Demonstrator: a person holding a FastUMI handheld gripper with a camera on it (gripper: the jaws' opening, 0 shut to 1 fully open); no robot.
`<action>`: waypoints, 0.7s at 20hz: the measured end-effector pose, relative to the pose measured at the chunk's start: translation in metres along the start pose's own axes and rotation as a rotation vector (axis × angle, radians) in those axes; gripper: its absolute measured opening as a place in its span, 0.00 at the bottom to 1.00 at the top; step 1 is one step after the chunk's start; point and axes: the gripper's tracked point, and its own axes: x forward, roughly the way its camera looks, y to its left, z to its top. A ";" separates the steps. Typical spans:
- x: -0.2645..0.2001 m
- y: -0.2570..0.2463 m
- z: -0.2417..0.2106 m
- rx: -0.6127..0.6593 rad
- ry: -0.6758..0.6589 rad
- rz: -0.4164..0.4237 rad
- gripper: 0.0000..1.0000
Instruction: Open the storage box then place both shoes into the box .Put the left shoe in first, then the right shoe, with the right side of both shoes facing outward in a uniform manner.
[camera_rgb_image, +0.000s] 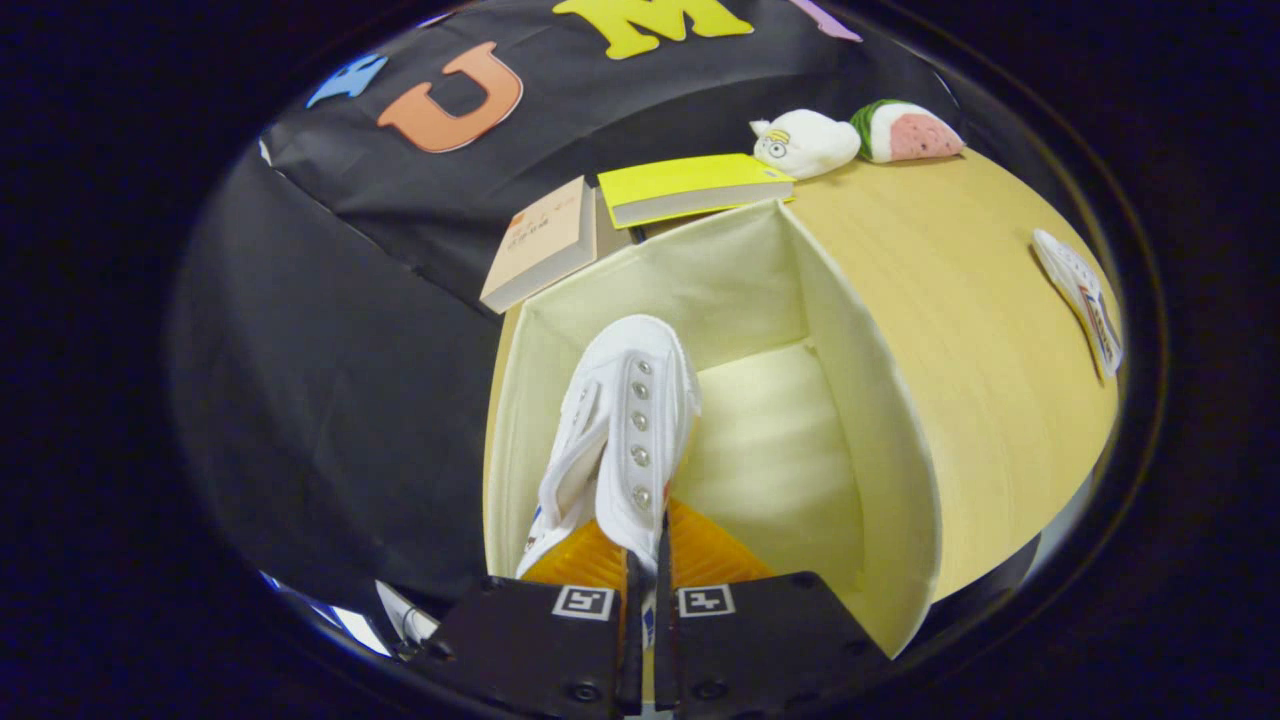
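The gripper (645, 560) has its two fingers drawn close together, clamped on the rear part of a white canvas sneaker (620, 430), so the shoe hangs forward from the fingers with its toe pointing away and its row of metal eyelets turned up toward the camera. The shoe is held over the open cream fabric storage box (880, 450), low inside it and close to the wall that lies on the side of the black cloth, which leaves the rest of the box floor bare; that placement looks deliberate, since a second shoe has to fit alongside. Judging from the task, this is the first shoe going in, so it should be the left one, though the view does not let me confirm which foot it fits. Whether its sole already rests on the box floor cannot be told, as the fingers and the shoe's own body hide the contact. The other sneaker (1085, 300) lies well apart on the wooden table (960, 320), out beyond the far side of the box, waiting its turn. Beyond the box, at the table's far edge, sit a tan book (540, 245) and a yellow book (690, 187), and further along a white plush toy (805, 143) beside a watermelon-slice plush (910, 132); none of these stands in the way of the work.
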 end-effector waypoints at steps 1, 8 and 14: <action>0.000 0.008 0.001 -0.012 0.005 0.033 0.14; -0.034 0.020 0.017 -0.133 -0.062 0.094 0.80; -0.093 -0.007 0.043 -0.313 -0.210 0.058 0.95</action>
